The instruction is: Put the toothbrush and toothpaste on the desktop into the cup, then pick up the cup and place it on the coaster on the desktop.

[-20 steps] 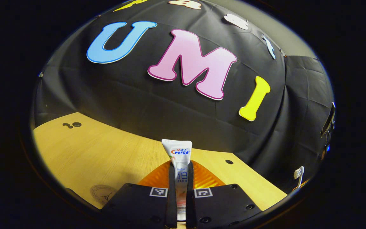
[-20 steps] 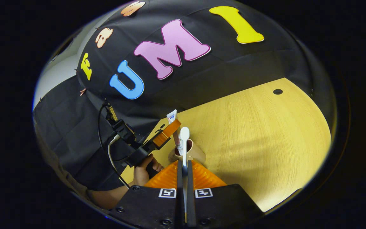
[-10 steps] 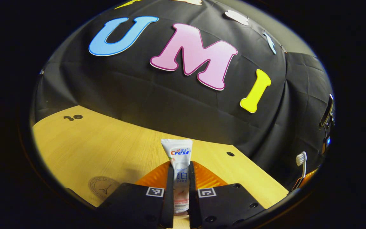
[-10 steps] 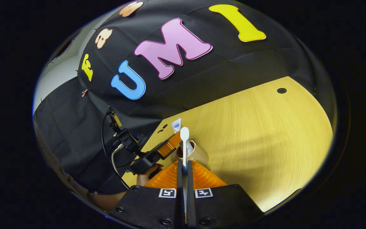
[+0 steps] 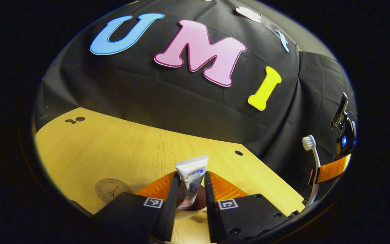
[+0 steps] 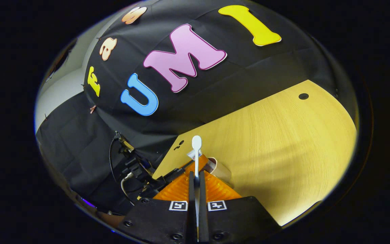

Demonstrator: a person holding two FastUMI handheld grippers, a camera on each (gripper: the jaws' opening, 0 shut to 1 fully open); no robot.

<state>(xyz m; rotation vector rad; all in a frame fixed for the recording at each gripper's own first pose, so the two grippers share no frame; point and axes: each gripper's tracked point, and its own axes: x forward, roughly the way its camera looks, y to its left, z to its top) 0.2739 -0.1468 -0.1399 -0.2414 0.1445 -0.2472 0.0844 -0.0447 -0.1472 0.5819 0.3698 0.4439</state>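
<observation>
Left gripper view first: pale wooden desk [image 5: 120,149] running back to the black cloth wall [image 5: 168,101], round coaster [image 5: 112,190] at seven o'clock. My left gripper [image 5: 189,200] stands parted around the toothpaste [image 5: 191,181], which leans in the cup [image 5: 188,211] below; the fingers look clear of it. Toothbrush [image 5: 311,162] at three o'clock. Right gripper view: my right gripper [image 6: 196,200] clamps the toothbrush [image 6: 196,154] upright, cup [image 6: 219,167] just beyond, cabled rig [image 6: 134,169] at nine o'clock.
</observation>
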